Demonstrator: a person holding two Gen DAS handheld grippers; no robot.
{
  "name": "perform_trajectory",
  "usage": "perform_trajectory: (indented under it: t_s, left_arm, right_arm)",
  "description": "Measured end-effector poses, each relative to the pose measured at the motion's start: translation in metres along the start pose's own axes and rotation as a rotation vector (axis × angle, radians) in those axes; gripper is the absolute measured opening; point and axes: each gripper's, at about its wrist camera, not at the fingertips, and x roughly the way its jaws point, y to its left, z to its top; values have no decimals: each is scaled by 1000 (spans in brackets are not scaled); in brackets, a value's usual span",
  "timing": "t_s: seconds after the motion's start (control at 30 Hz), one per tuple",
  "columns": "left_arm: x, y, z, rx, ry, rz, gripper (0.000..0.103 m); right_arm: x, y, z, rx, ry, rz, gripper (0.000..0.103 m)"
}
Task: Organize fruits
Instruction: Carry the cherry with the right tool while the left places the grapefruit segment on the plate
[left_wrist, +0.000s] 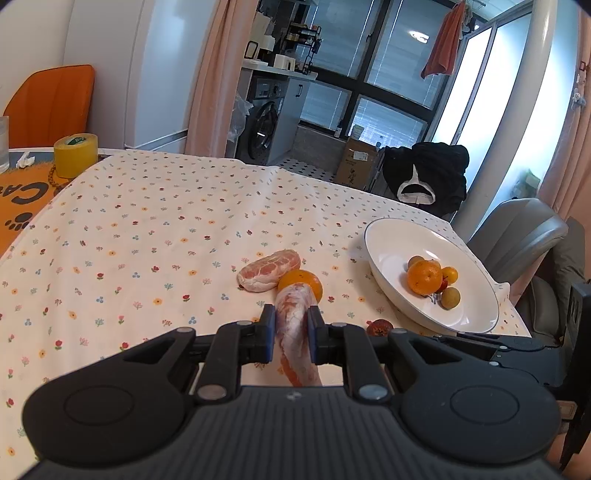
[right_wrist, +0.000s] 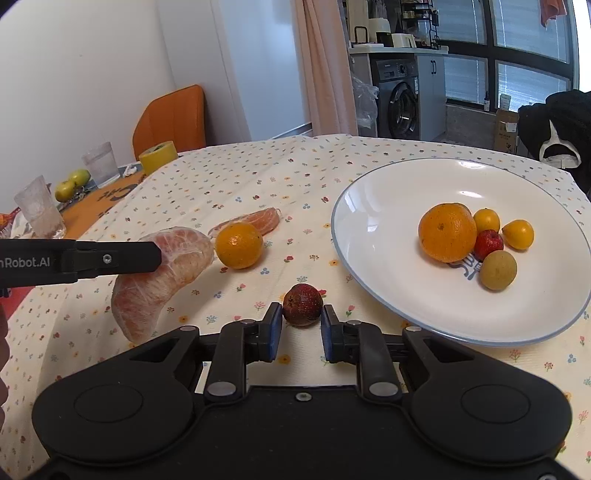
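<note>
My left gripper (left_wrist: 291, 317) is shut on a peeled pomelo segment (left_wrist: 293, 325), held above the cloth; the right wrist view shows that segment (right_wrist: 162, 277) clamped at the left. A second pomelo segment (left_wrist: 269, 269) and a small orange (left_wrist: 306, 280) lie on the tablecloth just beyond. My right gripper (right_wrist: 301, 317) stands open around a dark red fruit (right_wrist: 303, 304) on the cloth, its pads not touching it. The white plate (right_wrist: 369, 221) at the right holds a large orange (right_wrist: 447, 232) and several small yellow, red and tan fruits.
A yellow tape roll (left_wrist: 75, 154), drinking glasses (right_wrist: 38, 210) and green apples (right_wrist: 72, 182) stand at the far left on an orange mat. An orange chair (right_wrist: 173, 118) is behind the table, a grey chair (left_wrist: 517, 236) at its right edge.
</note>
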Motion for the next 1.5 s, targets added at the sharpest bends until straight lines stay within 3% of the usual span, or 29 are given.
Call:
perform_trajectory:
  t_s: [0.37, 0.8, 1.1, 1.5]
  left_arm:
    - [-6, -21, 5, 38, -23, -34, 16]
    - [-1, -63, 21, 106, -56, -100, 16]
    - [19, -92, 31, 146, -53, -131, 16]
    - [54, -106, 40, 134, -32, -115, 16]
  right_arm:
    - [-29, -8, 4, 29, -62, 9, 21]
    - [-59, -45, 5, 83, -128, -66, 21]
    - [-67, -79, 0, 134, -144, -126, 21]
    - [-64, -114, -3, 179, -153, -162, 21]
